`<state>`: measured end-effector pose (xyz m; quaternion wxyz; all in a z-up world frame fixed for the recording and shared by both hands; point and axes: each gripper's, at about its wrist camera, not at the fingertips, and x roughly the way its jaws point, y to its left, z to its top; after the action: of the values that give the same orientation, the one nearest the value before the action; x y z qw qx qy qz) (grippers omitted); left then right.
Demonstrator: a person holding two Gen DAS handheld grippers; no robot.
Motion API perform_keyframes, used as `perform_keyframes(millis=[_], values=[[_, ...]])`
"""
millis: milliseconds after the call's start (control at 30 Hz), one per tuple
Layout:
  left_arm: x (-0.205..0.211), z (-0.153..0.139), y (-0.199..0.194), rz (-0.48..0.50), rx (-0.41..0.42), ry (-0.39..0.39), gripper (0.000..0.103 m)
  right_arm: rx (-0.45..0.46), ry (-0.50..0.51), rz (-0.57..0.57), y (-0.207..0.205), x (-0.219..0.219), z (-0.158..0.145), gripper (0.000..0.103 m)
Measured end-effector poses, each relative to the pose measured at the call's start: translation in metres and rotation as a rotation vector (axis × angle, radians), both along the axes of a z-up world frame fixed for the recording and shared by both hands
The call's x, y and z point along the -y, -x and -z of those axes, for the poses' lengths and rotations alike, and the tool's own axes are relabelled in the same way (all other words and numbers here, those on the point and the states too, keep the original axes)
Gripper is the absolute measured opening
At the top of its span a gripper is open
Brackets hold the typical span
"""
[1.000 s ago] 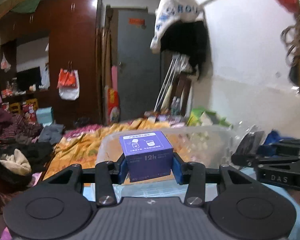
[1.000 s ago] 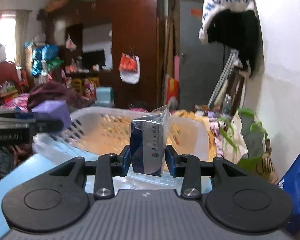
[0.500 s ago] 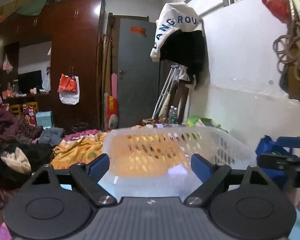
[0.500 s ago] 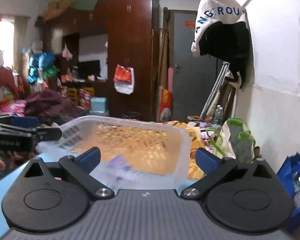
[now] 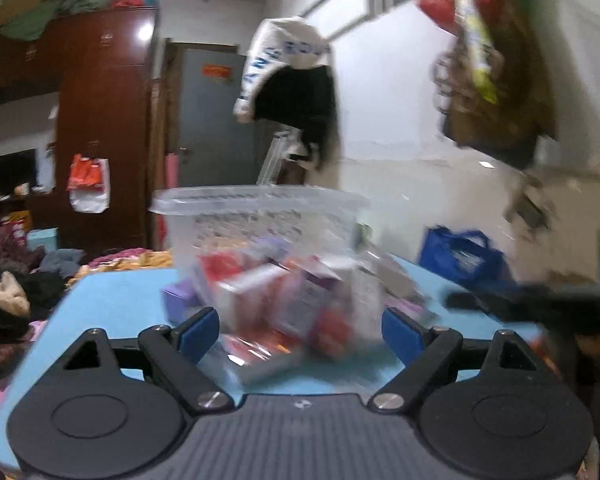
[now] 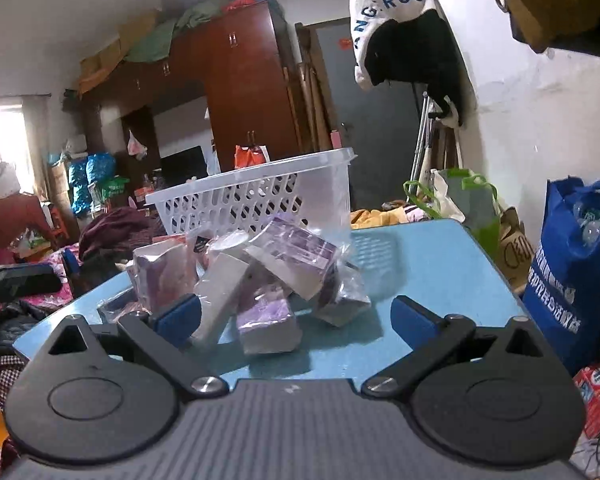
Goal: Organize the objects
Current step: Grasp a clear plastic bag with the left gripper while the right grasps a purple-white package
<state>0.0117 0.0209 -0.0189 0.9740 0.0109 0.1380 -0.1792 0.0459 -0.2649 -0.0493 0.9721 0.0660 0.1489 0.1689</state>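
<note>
- Two views examined, left wrist first; that one is heavily motion-blurred.
- Left wrist view: the left gripper (image 5: 300, 330) has its blue-padded jaws spread wide, nothing pinched between them.
- The jaws have just been opening; they now frame a pile of packets (image 5: 296, 300) without touching it, as far as the blur allows.
- The pile lies on the light blue surface (image 5: 112, 300), red, white and purple items mixed; individual packets cannot be told apart here.
- A clear perforated basket (image 5: 260, 216) stands on the surface directly behind the pile.
- The black body of the right gripper (image 5: 532, 304) shows low at the right edge, over the surface; its jaws cannot be read from this view.
- Right wrist view, sharp: the right gripper (image 6: 296, 316) is also spread wide and empty, its jaws likewise just opened.
- Between and beyond its fingertips sit the plastic-wrapped packets (image 6: 252, 280), purple and white boxes heaped against one another, some tilted.
- The white basket (image 6: 260, 196) stands just behind the heap, its rim tilted in the frame.
- A blue bag (image 6: 572, 264) stands off the surface at the right, against the wall.
- A dark wooden wardrobe (image 6: 240, 92) fills the background beyond the basket.
</note>
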Motion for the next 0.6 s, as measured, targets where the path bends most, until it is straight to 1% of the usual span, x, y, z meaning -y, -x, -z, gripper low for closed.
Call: perform_keyframes(millis=[67,133,167,200,233,267,300,367,400,467,500,567,600], values=[[0.012,0.012,0.005,0.019,-0.011,-0.048,0.088,0.023,0.023,0.013,0.002,-0.006,-0.004,0.103],[0.021,0.024,0.005,0.028,-0.02,-0.1,0.083,0.034,0.038,-0.008,0.004,-0.012,-0.004,0.103],[0.023,0.029,0.006,0.025,-0.026,-0.111,0.077,0.04,0.048,-0.019,0.005,-0.015,-0.004,0.103],[0.025,0.033,0.004,0.022,-0.032,-0.121,0.069,0.045,0.059,-0.023,0.007,-0.018,-0.002,0.103],[0.026,0.037,0.001,0.019,-0.042,-0.133,0.065,0.051,0.069,-0.023,0.007,-0.021,-0.002,0.103],[0.026,0.04,-0.001,0.017,-0.05,-0.132,0.053,0.056,0.073,-0.024,0.006,-0.023,-0.002,0.103],[0.024,0.044,-0.002,0.013,-0.06,-0.128,0.045,0.058,0.069,-0.027,0.006,-0.024,-0.001,0.103],[0.019,0.047,-0.004,0.004,-0.058,-0.104,0.044,0.062,0.055,-0.046,0.006,-0.027,-0.001,0.102],[0.016,0.047,-0.004,-0.002,-0.057,-0.09,0.044,0.063,0.053,-0.055,0.007,-0.029,-0.001,0.099],[0.011,0.047,-0.002,-0.02,-0.034,-0.085,0.044,0.061,0.05,-0.075,0.008,-0.035,0.0,0.091],[0.007,0.047,-0.001,-0.036,-0.02,-0.081,0.044,0.061,0.049,-0.092,0.008,-0.039,0.0,0.085],[-0.002,0.044,-0.006,-0.052,-0.018,-0.057,0.044,0.075,0.069,-0.123,0.007,-0.053,-0.002,0.084],[-0.008,0.042,-0.007,-0.059,-0.015,-0.043,0.044,0.085,0.096,-0.136,0.007,-0.062,-0.002,0.082]])
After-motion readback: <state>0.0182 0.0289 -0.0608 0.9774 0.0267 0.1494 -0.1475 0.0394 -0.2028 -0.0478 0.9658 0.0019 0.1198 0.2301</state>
